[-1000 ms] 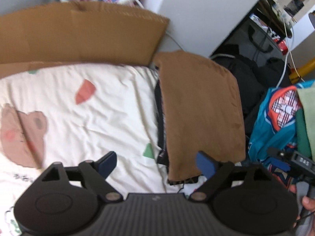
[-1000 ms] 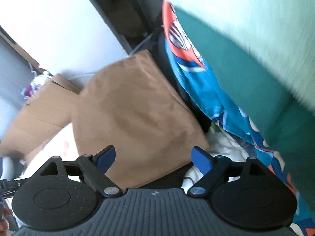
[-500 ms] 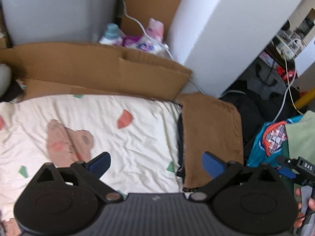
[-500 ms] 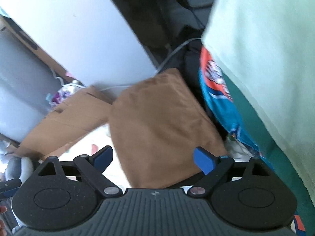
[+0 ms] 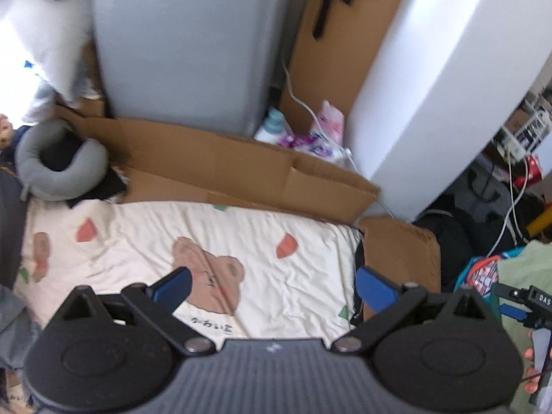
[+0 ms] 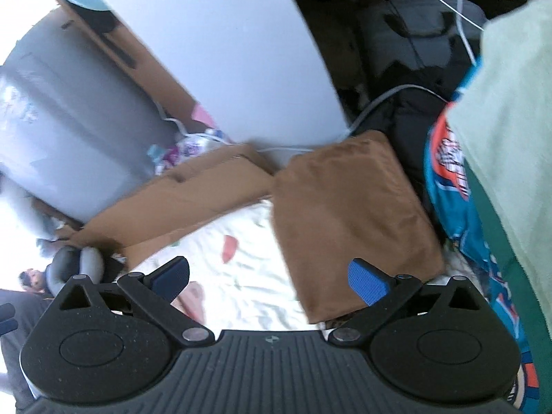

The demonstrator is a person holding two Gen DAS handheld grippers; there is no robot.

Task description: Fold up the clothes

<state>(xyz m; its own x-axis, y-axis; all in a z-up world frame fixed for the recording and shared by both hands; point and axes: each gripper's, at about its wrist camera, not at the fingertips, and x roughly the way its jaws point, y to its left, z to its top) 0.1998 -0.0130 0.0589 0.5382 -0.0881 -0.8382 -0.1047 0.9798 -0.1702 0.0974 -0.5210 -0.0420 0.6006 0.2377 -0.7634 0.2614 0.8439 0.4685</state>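
Where rumpled cream bedding (image 5: pixel 145 227) ends, a rectangular brown garment (image 6: pixel 348 214) lies smooth.

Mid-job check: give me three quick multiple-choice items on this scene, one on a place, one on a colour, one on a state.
1. Where does the folded brown garment lie?
A. at the right edge of the bear-print sheet
B. inside the grey neck pillow
C. on top of the cardboard

2. What colour are the tool pads?
A. red
B. blue
C. yellow

3. How do both tools stand?
A. shut on the garment
B. shut on nothing
C. open, holding nothing

Answers:
1 A, the brown garment sits beside the sheet, at its right edge.
2 B, the pads are blue.
3 C, the left tool and the right tool have just been opening, with nothing between the jaws.
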